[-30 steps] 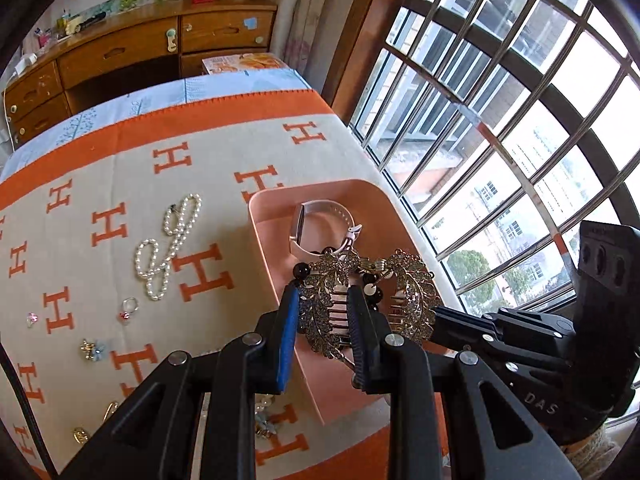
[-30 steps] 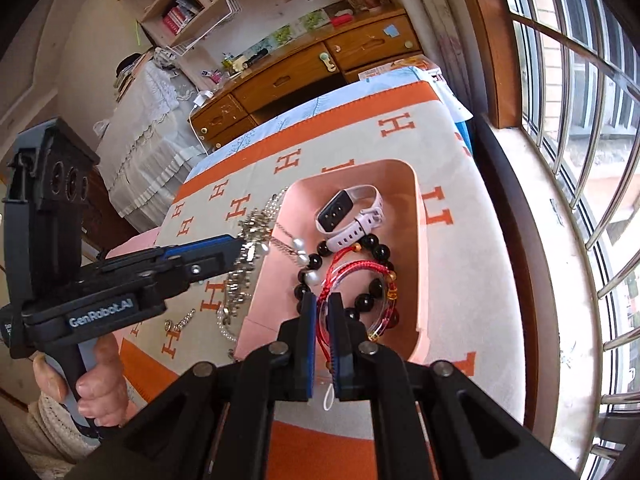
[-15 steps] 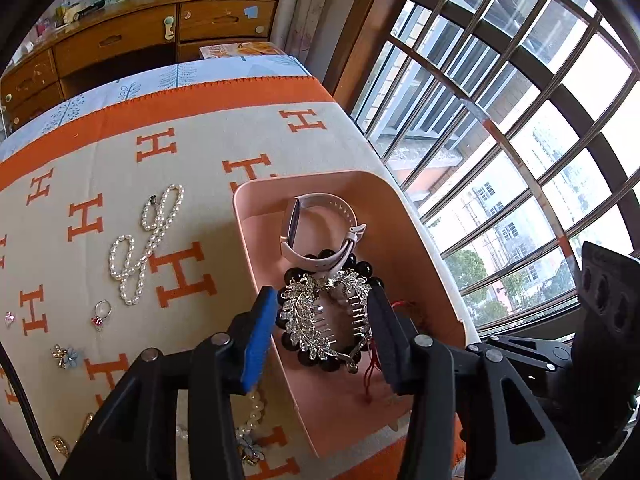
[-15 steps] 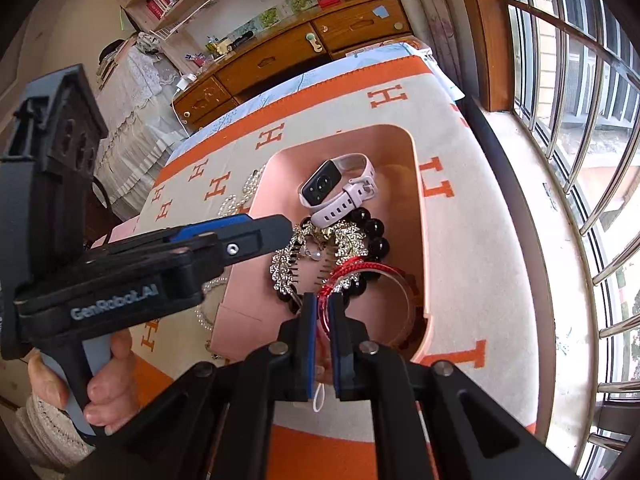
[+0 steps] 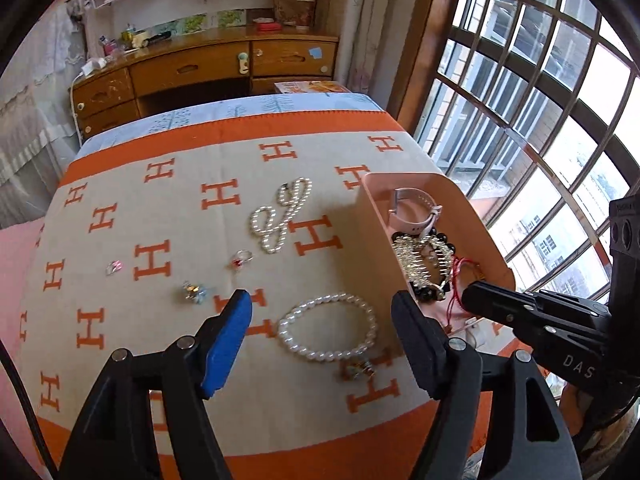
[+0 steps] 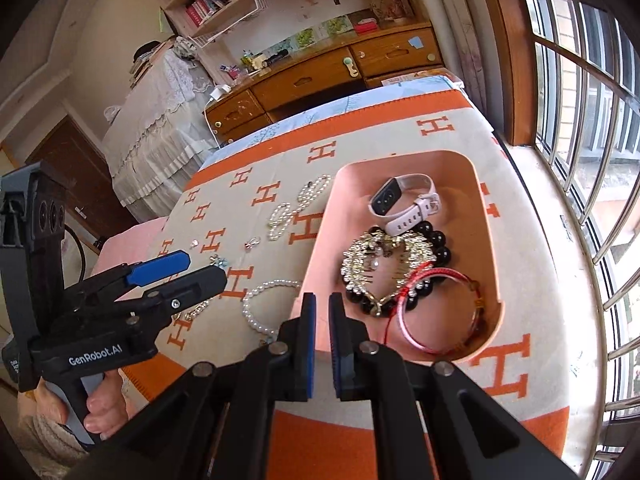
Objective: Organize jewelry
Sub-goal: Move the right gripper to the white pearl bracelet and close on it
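Two grippers hover over a jewelry-strewn blanket [image 5: 168,208] beside a pink tray [image 6: 486,240].

Left gripper [image 5: 322,316] has its jaws wide and opening, nothing gripped; a pearl bracelet [image 5: 328,328] lies on the blanket between and beyond its fingers, not touched by the pads. Right gripper [image 6: 322,312] is closed, its pads nearly together with nothing seen between them, poised at the tray's near left rim. Inside the tray sit a watch [image 6: 404,204] at the far end, then a rhinestone comb [image 6: 384,268] lying over a black bead bracelet [image 6: 438,248], and a red bangle [image 6: 436,312] nearest the camera. Loose on the blanket, left of the tray: a pearl necklace [image 5: 280,216], a ring [image 5: 242,258], and two small sparkly pieces [image 5: 194,292].
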Tool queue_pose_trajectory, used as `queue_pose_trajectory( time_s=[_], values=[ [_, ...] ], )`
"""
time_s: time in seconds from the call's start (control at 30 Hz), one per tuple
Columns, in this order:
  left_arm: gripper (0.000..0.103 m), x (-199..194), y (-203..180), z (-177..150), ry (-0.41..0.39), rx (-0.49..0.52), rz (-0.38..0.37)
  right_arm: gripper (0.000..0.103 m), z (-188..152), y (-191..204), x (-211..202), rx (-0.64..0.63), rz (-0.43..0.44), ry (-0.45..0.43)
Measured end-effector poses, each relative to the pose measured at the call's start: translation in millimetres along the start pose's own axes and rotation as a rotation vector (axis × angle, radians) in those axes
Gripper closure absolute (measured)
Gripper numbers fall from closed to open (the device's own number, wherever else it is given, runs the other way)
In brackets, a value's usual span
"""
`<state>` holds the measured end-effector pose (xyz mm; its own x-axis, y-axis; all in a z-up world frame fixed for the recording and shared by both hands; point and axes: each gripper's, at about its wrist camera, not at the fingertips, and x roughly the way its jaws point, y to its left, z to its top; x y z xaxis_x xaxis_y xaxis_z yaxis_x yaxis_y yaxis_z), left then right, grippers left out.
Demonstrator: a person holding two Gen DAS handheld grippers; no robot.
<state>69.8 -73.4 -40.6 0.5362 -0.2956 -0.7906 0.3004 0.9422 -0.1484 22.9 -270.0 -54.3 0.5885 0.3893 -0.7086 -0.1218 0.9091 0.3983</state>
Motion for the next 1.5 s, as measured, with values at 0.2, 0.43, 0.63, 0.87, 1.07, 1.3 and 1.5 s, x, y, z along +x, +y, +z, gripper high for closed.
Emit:
queue_pose_trajectory(
  time_s=[0.2, 0.43, 0.63, 0.87, 1.07, 1.3, 1.5],
  values=[
    [0.032, -38.1, 58.6, -20.8, -0.056, -0.122, 0.068, 0.096, -5.8, 28.2, 1.1, -0.043, 0.038, -0.006],
    [0.031, -65.3, 110.0, -43.5, -0.089, -0.206, 0.149, 0.092, -12.5, 51.3, 18.4, -0.071, 0.055, 0.05],
    [0.03, -65.0, 127.7, -59.3, -0.061, -0.201, 0.174, 0.079, -9.5, 74.3, 37.0, -0.16, 0.038, 0.113],
    [0.028, -49.7, 127.1, -70.9, -0.014, -0.18, 0.165, 0.078, 0.6, 85.0, 82.7, -0.248, 0.0, 0.27],
    [0.027, -41.0, 125.4, -73.0, 0.005, -0.17, 0.152, 0.078, 3.2, 92.7, 106.0, -0.335, -0.045, 0.345],
    [0.027, -34.7, 124.6, -70.5, 0.019, -0.164, 0.146, 0.079, 0.4, 105.4, 129.9, -0.489, -0.103, 0.45],
    [0.027, -29.6, 123.9, -65.3, 0.033, -0.157, 0.146, 0.086, -1.5, 122.0, 138.9, -0.677, -0.13, 0.525]
  ],
)
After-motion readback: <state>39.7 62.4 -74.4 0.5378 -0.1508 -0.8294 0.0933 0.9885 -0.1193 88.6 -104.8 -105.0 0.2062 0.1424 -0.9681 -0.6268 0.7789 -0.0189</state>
